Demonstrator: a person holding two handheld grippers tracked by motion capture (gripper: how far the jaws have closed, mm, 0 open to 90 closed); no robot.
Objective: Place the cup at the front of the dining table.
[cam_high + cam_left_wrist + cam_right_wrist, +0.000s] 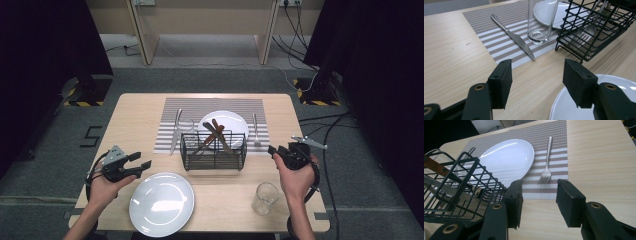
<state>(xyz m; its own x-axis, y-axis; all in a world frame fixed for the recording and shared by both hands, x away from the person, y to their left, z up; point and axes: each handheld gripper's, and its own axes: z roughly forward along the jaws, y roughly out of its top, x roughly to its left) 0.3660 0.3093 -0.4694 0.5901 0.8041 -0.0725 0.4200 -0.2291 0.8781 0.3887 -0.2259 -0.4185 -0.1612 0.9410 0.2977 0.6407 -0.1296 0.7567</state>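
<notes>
A black wire basket (214, 150) with several wood-handled utensils stands mid-table, at the near edge of a striped placemat (215, 106). On the mat lie a knife (174, 131), a white plate (235, 122), a fork (256, 131) and a clear glass (541, 21). A second white plate (161, 202) sits near the front edge, and another glass (264, 198) stands front right. My left gripper (142, 161) hovers open over the table left of the basket, just above the near plate's rim (574, 100). My right gripper (276, 150) is open right of the basket, facing the fork (546, 165).
The wooden table (125, 120) has bare room on its left and right sides. Dark curtains, stands and cables ring the table on the carpeted floor. A wooden frame stands behind.
</notes>
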